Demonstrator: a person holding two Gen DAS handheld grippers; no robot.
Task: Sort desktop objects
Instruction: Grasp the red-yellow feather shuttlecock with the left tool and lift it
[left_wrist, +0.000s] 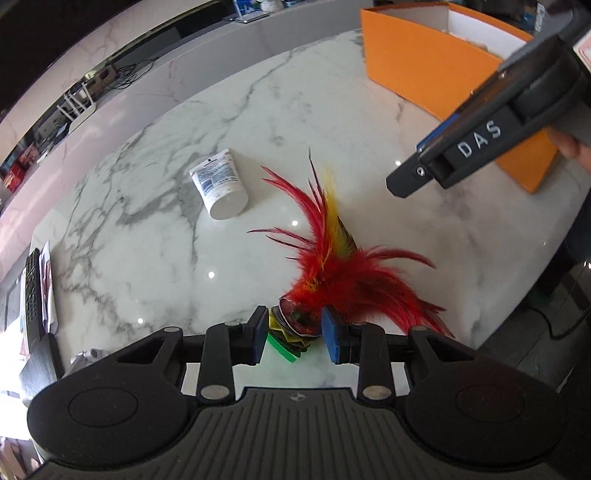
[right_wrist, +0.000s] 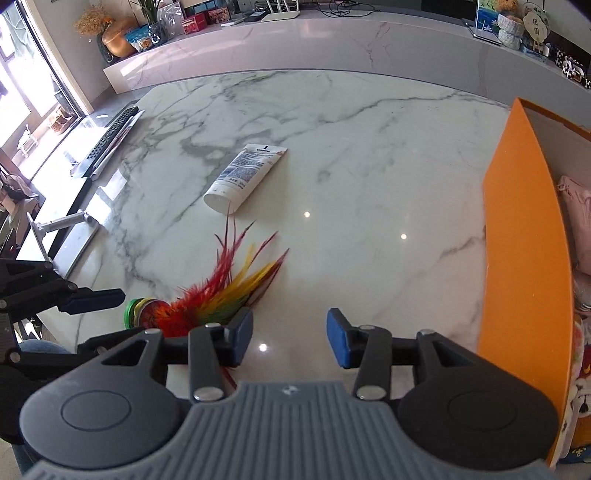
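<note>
Marble tabletop (right_wrist: 369, 155): wide bare stretch mid-table, near edge just below the left gripper (left_wrist: 294, 338), walled on the right by an orange box (right_wrist: 524, 258). Feather shuttlecock (left_wrist: 332, 273) lying on its side near that front edge, long axis running from stacked disc base (left_wrist: 295, 325) up to red and yellow plume tips pointing toward a white tube (right_wrist: 245, 177). Left pads flanking the disc base, contact unclear. Right gripper (right_wrist: 290, 339) spread over bare marble, nothing between, plume beside its left finger.
</note>
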